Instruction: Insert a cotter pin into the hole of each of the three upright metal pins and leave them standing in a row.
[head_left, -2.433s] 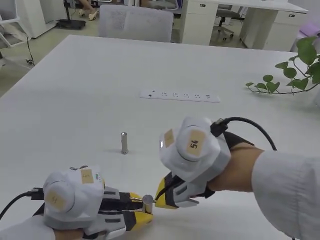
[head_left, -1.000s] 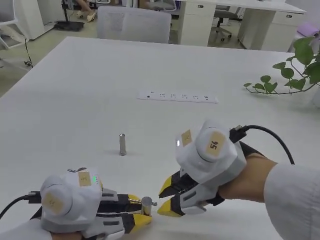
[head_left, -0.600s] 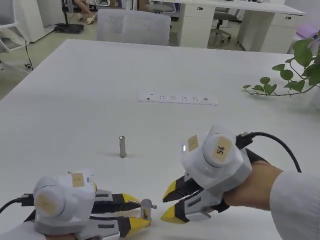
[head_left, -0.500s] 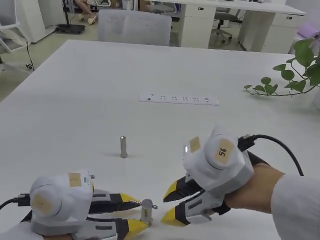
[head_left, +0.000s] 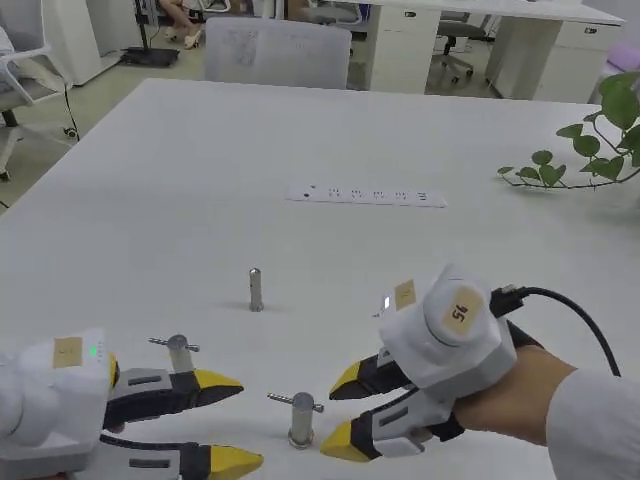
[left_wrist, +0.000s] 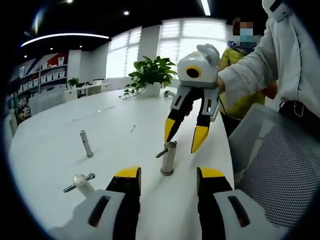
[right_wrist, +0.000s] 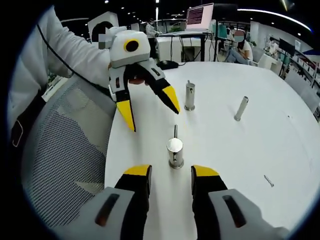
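the nearest metal pin (head_left: 301, 420), a cotter pin (head_left: 280, 399) through its top, stands upright on the white table (head_left: 300, 140) between the left gripper (head_left: 248, 422) and right gripper (head_left: 330, 420), both with jaws spread and empty. a second pinned one (head_left: 179, 352) stands to its left and a bare third pin (head_left: 255, 288) further back. a power strip (head_left: 366, 195) lies mid-table, a leafy plant (head_left: 590, 150) trails in at the right, and a mesh chair (head_left: 278, 52) and office desks (head_left: 450, 40) stand beyond.

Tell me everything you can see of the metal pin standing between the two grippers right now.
It is a short silvery metal pin, a cylinder with a flat top and a wider foot, standing upright on the white table. A thin cotter pin passes through it near the top and sticks out on both sides. It stands between the left gripper and the right gripper, both open, with no jaws touching it.
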